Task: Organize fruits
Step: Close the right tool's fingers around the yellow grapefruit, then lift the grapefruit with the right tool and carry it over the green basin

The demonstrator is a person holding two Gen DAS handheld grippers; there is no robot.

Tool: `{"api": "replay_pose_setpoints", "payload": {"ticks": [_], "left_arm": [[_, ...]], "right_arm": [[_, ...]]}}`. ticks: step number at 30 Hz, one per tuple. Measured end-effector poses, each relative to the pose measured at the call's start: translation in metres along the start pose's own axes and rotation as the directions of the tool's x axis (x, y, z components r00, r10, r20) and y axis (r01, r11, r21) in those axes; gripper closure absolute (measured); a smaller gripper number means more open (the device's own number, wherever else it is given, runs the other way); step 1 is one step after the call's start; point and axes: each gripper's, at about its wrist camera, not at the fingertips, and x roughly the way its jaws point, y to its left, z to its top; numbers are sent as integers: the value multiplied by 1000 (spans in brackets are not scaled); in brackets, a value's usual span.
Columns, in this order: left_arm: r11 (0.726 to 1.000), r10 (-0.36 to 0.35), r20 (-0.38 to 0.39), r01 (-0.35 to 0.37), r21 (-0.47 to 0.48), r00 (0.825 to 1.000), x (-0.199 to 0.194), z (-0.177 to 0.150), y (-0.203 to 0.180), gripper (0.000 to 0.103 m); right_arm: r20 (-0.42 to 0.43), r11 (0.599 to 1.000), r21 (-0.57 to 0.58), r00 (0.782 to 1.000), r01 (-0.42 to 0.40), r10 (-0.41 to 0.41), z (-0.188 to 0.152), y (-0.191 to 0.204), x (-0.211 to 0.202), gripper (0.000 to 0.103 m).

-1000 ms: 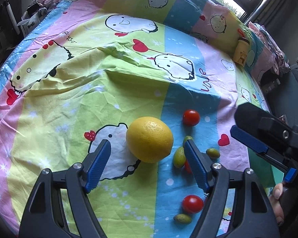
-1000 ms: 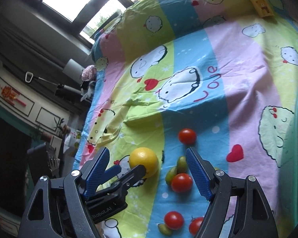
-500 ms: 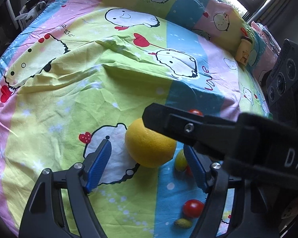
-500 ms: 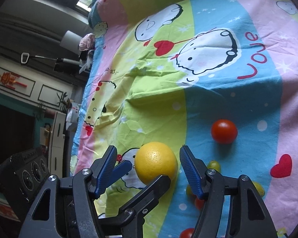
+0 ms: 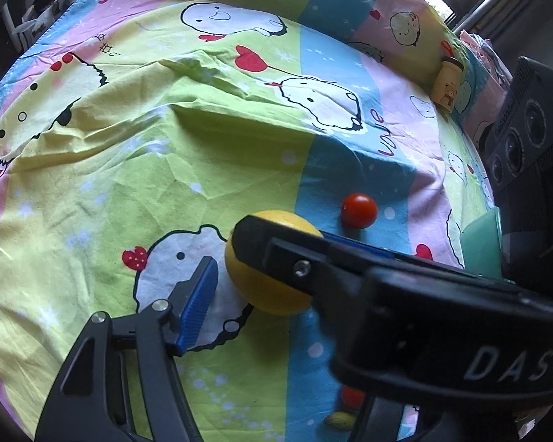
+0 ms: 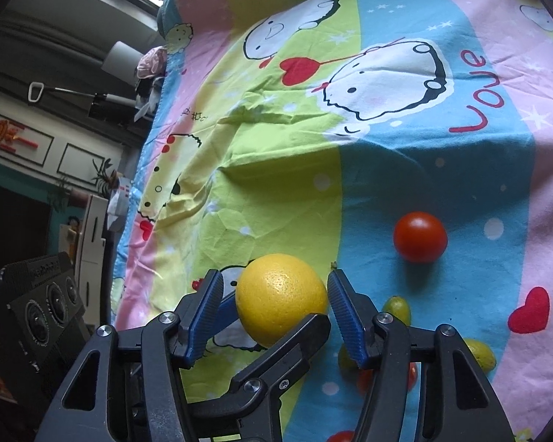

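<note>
A yellow lemon (image 5: pixel 272 291) (image 6: pixel 282 296) lies on the cartoon bedsheet (image 5: pixel 147 184). Both grippers reach around it, and both sets of jaws are closing. My right gripper (image 6: pixel 274 283) has a blue pad on each side of the lemon; the right pad is at its skin and a slim gap shows on the left. My left gripper (image 5: pixel 267 276) shows its left pad (image 5: pixel 199 302) just short of the lemon. Its other finger is hidden behind the right gripper's body (image 5: pixel 405 313). A left finger (image 6: pixel 295 335) crosses under the lemon in the right wrist view.
A red cherry tomato (image 5: pixel 358 210) (image 6: pixel 420 236) sits beyond the lemon. Small green fruits (image 6: pixel 396 307) and more tomatoes (image 5: pixel 350 397) lie to the right. A teal container edge (image 5: pixel 481 243) and a bear-printed bottle (image 5: pixel 449 86) are further right. The sheet is wrinkled at the left.
The right gripper swung in from the right and down over the lemon, now crossing the left wrist view. Both pairs of jaws have narrowed around the lemon, which has stayed put.
</note>
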Motion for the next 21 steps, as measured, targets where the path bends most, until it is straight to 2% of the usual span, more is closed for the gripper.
{"api": "replay_pose_setpoints", "payload": {"ticks": [2,8,16,21], "left_arm": [[1000,-14,-17,14,-11,1000,3,0,1,46],[1000,3,0,-3,14,1000,-2,-2,-4,47],[998,4,107,-12,66,994,-34,-8,-20,47],[994,-38,171,20,109,984,-49,-11,-32,47]], "right_arm": [[-9,1000,11,1000,0,0,-1,-2,3,44],[9,1000,17,1000,-9,9,-6,-2,-1,46],[109,999,-19,993,-38,40,-16,13,-31,46],[186,998,-57,982,-17,27,-24,23,-55,46]]}}
